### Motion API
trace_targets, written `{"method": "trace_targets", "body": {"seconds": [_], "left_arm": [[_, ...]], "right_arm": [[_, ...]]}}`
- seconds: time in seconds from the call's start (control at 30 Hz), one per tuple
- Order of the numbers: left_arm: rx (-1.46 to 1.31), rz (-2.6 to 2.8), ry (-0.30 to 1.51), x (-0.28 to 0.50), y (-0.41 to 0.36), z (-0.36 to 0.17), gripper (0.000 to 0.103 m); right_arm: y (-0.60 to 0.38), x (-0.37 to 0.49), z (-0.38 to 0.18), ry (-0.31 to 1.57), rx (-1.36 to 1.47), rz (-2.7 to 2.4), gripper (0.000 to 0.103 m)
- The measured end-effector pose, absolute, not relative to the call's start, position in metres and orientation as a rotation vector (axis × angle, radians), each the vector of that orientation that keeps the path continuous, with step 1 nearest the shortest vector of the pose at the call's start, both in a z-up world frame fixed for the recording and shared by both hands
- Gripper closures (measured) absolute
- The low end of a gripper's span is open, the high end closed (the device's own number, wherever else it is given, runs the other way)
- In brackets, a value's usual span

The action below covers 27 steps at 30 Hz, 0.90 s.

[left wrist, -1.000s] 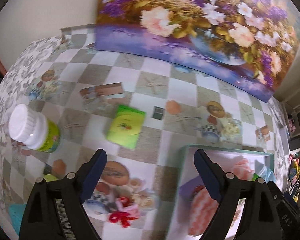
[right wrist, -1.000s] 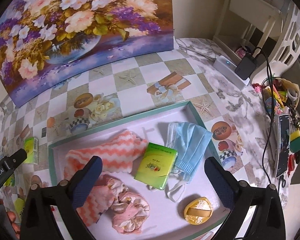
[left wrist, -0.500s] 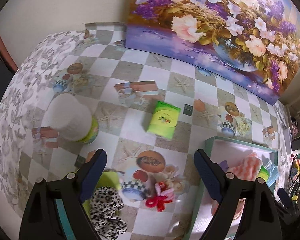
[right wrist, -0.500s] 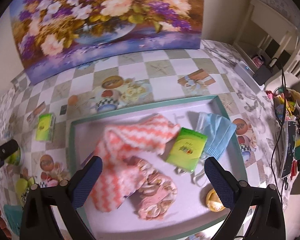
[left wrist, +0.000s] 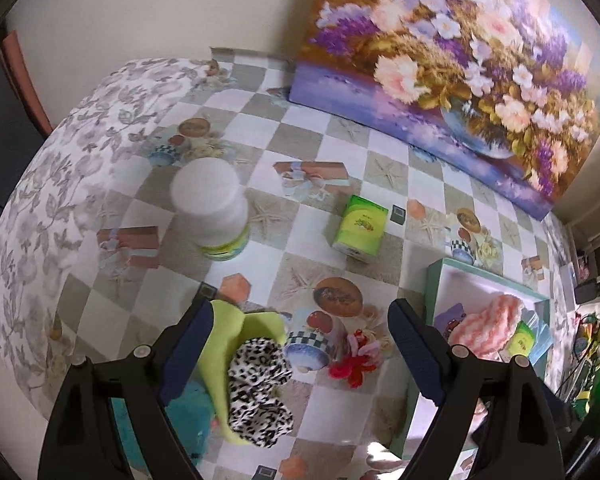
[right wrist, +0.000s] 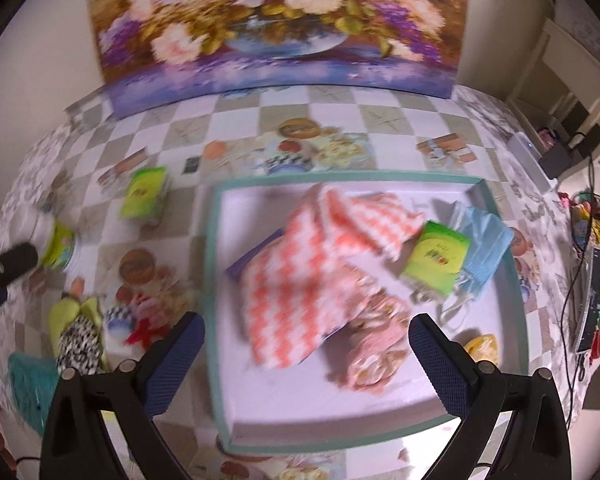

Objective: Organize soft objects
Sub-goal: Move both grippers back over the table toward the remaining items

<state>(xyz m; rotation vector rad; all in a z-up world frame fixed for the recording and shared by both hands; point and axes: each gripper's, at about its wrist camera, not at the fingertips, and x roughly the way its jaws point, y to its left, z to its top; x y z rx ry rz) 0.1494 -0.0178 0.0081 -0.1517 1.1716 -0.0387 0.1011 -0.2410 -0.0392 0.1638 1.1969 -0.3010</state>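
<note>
My left gripper (left wrist: 300, 344) is open and empty above a leopard-print scrunchie (left wrist: 260, 392) on a lime cloth (left wrist: 228, 344), beside a teal cloth (left wrist: 188, 412) and a red scrunchie (left wrist: 354, 366). A green tissue pack (left wrist: 362, 228) lies on the table. My right gripper (right wrist: 306, 356) is open and empty over the green-rimmed tray (right wrist: 212, 280), which holds an orange zigzag cloth (right wrist: 308, 264), a pink floral scrunchie (right wrist: 374, 344), a green tissue pack (right wrist: 436, 256) and a blue face mask (right wrist: 486, 240).
A white-lidded bottle (left wrist: 212, 208) stands left of the table's tissue pack. A flower painting (left wrist: 460, 64) leans at the back. A yellow round item (right wrist: 482, 346) lies in the tray. Cables and clutter (right wrist: 592, 280) sit off the table's right edge.
My left gripper has pulled back and left, bringing the leopard scrunchie and lime cloth into view. My right gripper has swung left over the tray. Both stay open.
</note>
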Motion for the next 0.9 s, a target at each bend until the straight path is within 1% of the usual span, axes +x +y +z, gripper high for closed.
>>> {"method": "trace_targets", "body": {"seconds": [0.13, 0.37, 0.7, 0.73, 0.83, 0.87, 0.9], "left_arm": [[-0.167, -0.029, 1.169, 0.140, -0.001, 0.006, 0.014], [-0.221, 0.042, 1.222, 0.146, 0.037, -0.015, 0.014], [-0.193, 0.056, 1.282, 0.159, 0.042, -0.038, 0.014], [-0.188, 0.057, 1.291, 0.160, 0.041, -0.041, 0.014], [-0.181, 0.052, 1.307, 0.162, 0.040, -0.046, 0.014], [-0.179, 0.050, 1.310, 0.163, 0.039, -0.046, 0.014], [-0.178, 0.046, 1.310, 0.163, 0.039, -0.046, 0.014]], "right_arm": [[-0.218, 0.101, -0.042, 1.209, 0.130, -0.249, 0.000], [-0.183, 0.112, -0.051, 1.210, 0.101, -0.129, 0.000], [-0.156, 0.137, -0.080, 1.247, 0.081, -0.012, 0.000], [-0.153, 0.139, -0.081, 1.246, 0.075, -0.001, 0.002], [-0.147, 0.143, -0.087, 1.251, 0.068, 0.021, 0.013], [-0.146, 0.144, -0.088, 1.253, 0.068, 0.025, 0.015], [-0.145, 0.145, -0.090, 1.255, 0.066, 0.028, 0.015]]}}
